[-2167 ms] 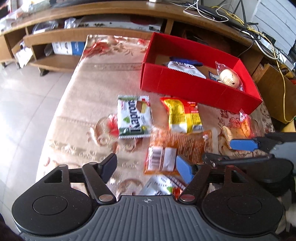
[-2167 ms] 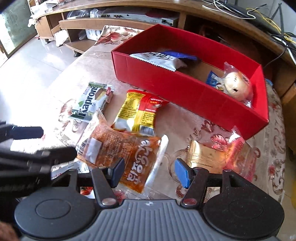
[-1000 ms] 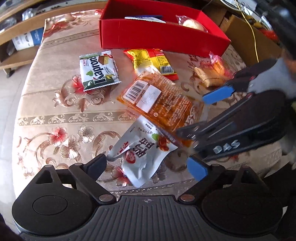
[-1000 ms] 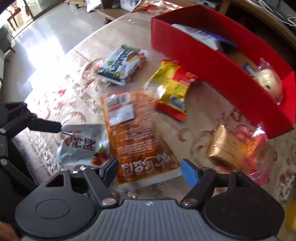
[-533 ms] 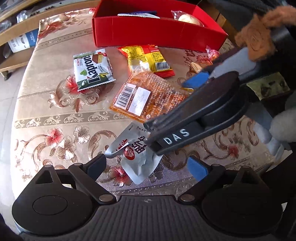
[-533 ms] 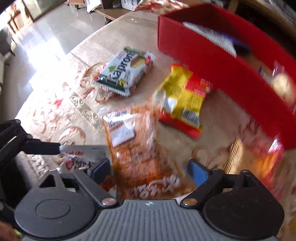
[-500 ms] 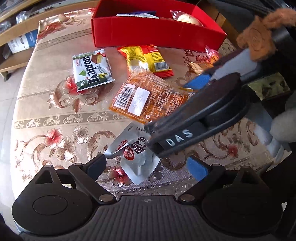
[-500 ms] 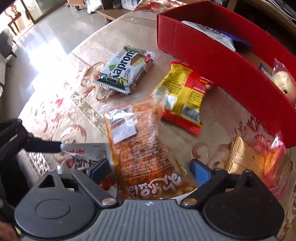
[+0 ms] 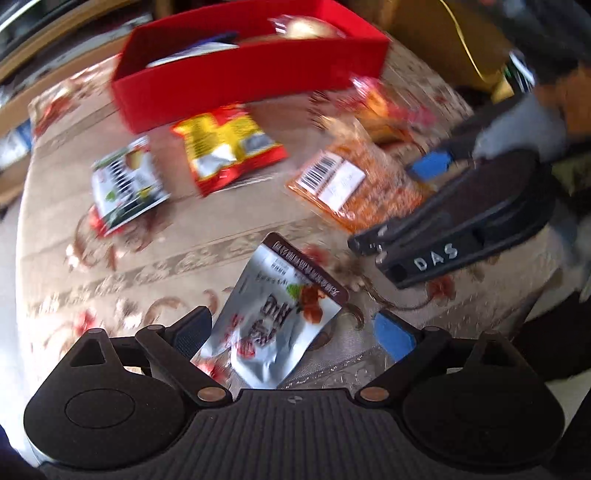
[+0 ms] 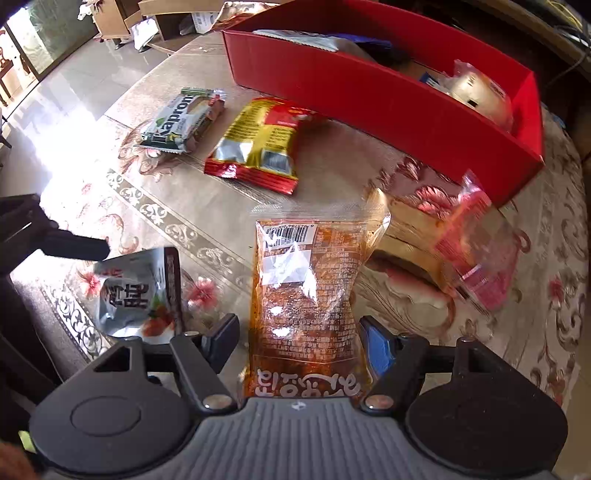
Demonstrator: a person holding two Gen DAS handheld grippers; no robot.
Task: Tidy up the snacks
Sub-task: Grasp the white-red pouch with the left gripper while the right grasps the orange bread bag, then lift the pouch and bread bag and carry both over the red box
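Observation:
My left gripper (image 9: 291, 332) is open, its fingers either side of a silver snack pouch (image 9: 277, 314) lying on the tablecloth. My right gripper (image 10: 299, 339) is open around the near end of an orange snack packet (image 10: 306, 295), which also shows in the left wrist view (image 9: 354, 184). The silver pouch shows in the right wrist view (image 10: 140, 291). A red box (image 10: 369, 92) with several snacks inside stands at the back. A yellow-red packet (image 10: 258, 144), a green Kapron packet (image 10: 181, 122) and a pink-gold wrapped snack (image 10: 454, 240) lie before it.
The patterned tablecloth (image 10: 184, 206) covers a table whose near edge is just below both grippers. The right gripper's body (image 9: 472, 221) lies to the right in the left wrist view. Wooden shelves (image 10: 122, 14) and tiled floor are beyond the table's left side.
The left gripper has closed in on the silver pouch, which now lies between its fingers. The right gripper has lined up with the orange packet between its open fingers.

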